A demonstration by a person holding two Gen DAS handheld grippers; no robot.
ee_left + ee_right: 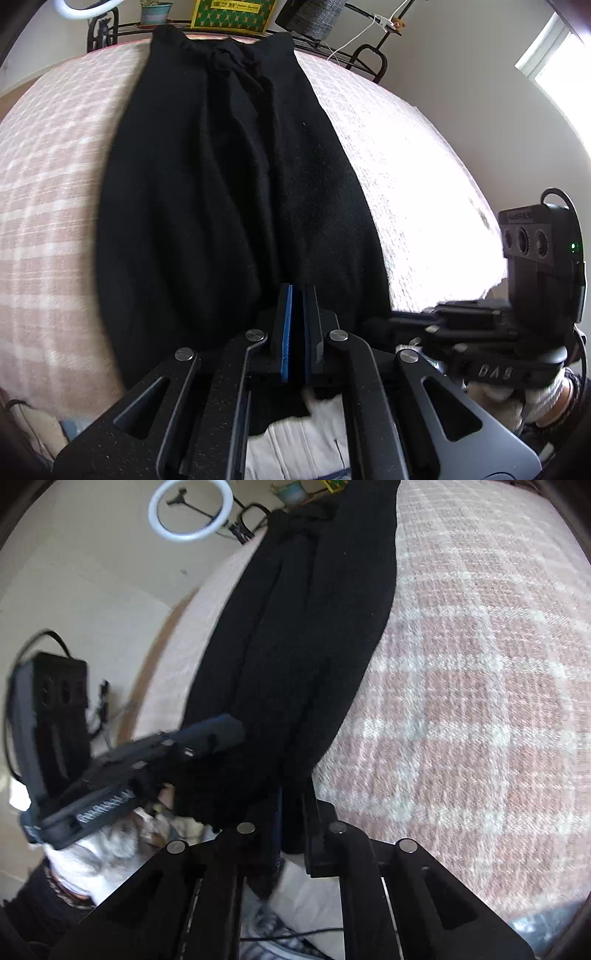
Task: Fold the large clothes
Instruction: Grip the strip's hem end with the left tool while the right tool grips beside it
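A long black garment [229, 192] lies lengthwise on a pink-and-white checked bed cover [48, 206]; its far end is bunched near the bed's far edge. My left gripper [297, 295] is shut on the garment's near hem. My right gripper [291, 801] is shut on the near hem too, and the black garment [295, 646] stretches away from it. The right gripper's body shows at the right of the left wrist view [480, 325]; the left gripper shows at the left of the right wrist view [207, 734], close beside the cloth.
A metal rack [110, 29] stands behind the bed with a potted plant [155, 11], a green-yellow box [232, 13] and a grey roll [317, 16]. A ring light [190, 509] stands at the far side. A bright window [554, 51] is at the right.
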